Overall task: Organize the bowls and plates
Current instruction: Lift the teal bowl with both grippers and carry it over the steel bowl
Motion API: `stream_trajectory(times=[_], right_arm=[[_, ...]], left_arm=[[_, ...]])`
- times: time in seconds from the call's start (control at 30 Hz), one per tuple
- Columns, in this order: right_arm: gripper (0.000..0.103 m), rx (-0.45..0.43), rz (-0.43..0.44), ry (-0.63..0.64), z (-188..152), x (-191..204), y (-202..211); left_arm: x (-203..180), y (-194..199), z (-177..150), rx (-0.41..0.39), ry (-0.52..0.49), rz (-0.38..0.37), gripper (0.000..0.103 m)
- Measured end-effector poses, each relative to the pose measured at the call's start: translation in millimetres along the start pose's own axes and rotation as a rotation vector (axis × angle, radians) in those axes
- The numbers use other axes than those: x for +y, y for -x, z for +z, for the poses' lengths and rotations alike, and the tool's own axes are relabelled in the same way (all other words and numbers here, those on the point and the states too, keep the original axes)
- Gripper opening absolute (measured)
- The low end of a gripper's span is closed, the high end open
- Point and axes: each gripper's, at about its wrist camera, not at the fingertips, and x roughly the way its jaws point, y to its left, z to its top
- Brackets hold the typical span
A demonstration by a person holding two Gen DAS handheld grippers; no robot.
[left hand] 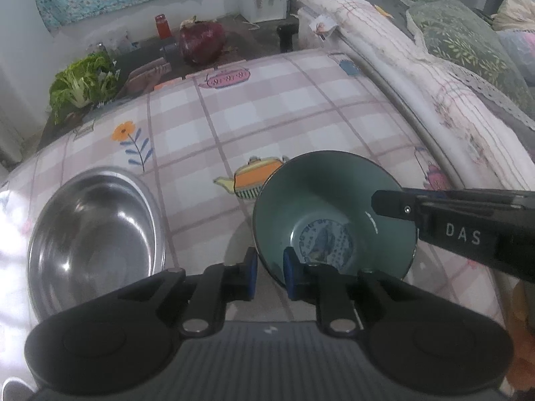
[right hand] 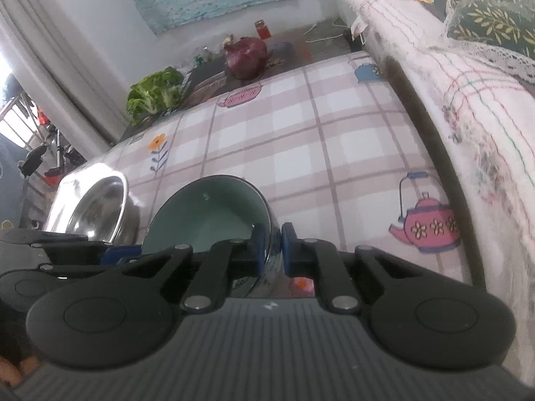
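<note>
Green bowl [left hand: 331,214] — rim being clamped by left claw [left hand: 270,269] and right claw [right hand: 271,245] at opposite sides, steadied for lifting toward steel bowl [left hand: 95,230].

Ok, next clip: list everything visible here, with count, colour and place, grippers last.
Ceramic bowl: one, teal-green inside with a printed centre, on the near side of the table, tilted.
Steel bowl: one, silver, on the table next to the ceramic bowl.
Tablecloth: one, pink and white check with teapot and flower prints, covering the table.
Leafy greens: one bunch, green, beyond the table's far corner.
Red cabbage: one, dark purple-red, on the dark surface beyond the table.
Jar: one, red, behind the cabbage.
Bedding: pale quilt, alongside the table.
Left gripper: black with blue pads, shut on the ceramic bowl's near rim.
Right gripper: black with blue pads, shut on the bowl's other rim.
</note>
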Motion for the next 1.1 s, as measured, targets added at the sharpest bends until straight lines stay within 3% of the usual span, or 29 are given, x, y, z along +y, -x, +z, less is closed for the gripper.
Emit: stream_trajectory(times=[0.3, 1.1], right_arm=[[0.009, 0.026, 0.051, -0.004, -23, 4, 14], [0.011, 0.03, 0.052, -0.024, -24, 3, 14]], left_arm=[[5, 16, -28, 0.021, -0.013, -0.042, 0.02], [1, -2, -20, 0.054, -0.018, -0.019, 0.021]])
